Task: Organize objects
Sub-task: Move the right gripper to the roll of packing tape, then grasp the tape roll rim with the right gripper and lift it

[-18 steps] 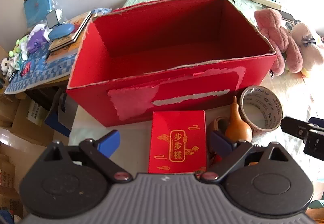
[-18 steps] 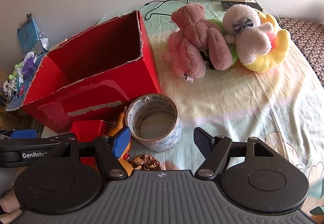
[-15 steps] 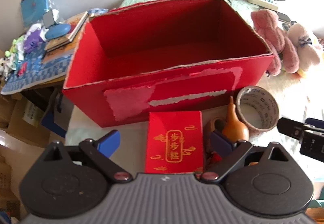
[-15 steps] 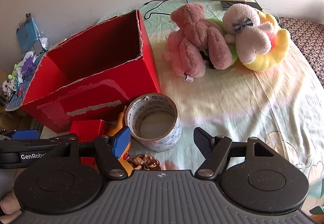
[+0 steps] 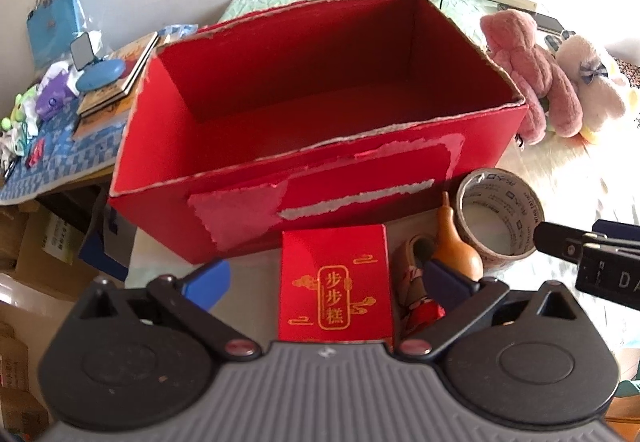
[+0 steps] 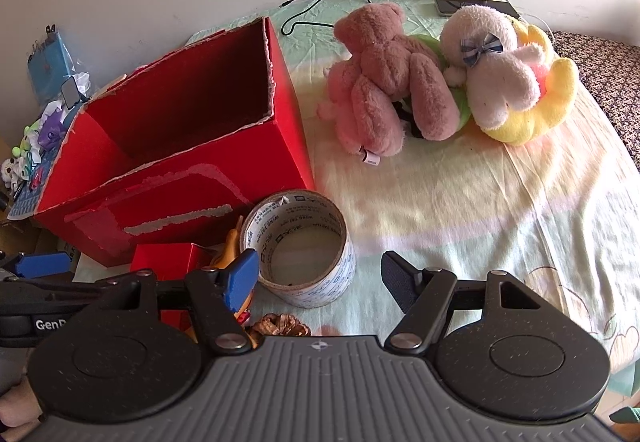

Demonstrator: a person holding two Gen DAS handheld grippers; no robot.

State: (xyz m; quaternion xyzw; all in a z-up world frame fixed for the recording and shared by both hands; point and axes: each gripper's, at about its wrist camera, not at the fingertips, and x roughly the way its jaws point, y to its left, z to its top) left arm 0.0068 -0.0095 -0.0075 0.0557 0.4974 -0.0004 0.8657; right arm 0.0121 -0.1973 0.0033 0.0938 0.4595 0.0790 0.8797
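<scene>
The left gripper (image 5: pixel 326 282), jaws wide and empty, hovers over the small red gift box (image 5: pixel 335 284) lying in front of the empty red cardboard box (image 5: pixel 240 210), beside the gourd (image 5: pixel 456 250); the tape roll (image 6: pixel 302 246) sits before the right gripper (image 6: pixel 320 276), likewise unclenched and empty. Judged an approach step: next, descend and close on the gift box. Since the earlier frame, the left view has shifted slightly; the right is unchanged.

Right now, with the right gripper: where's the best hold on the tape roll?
Probably the wall of the tape roll, coming from above. It lies flat on the bedsheet with its hollow core facing up, so one finger can drop inside the core, one outside. The right gripper stands open just short of it; the gourd crowds its left side.
</scene>
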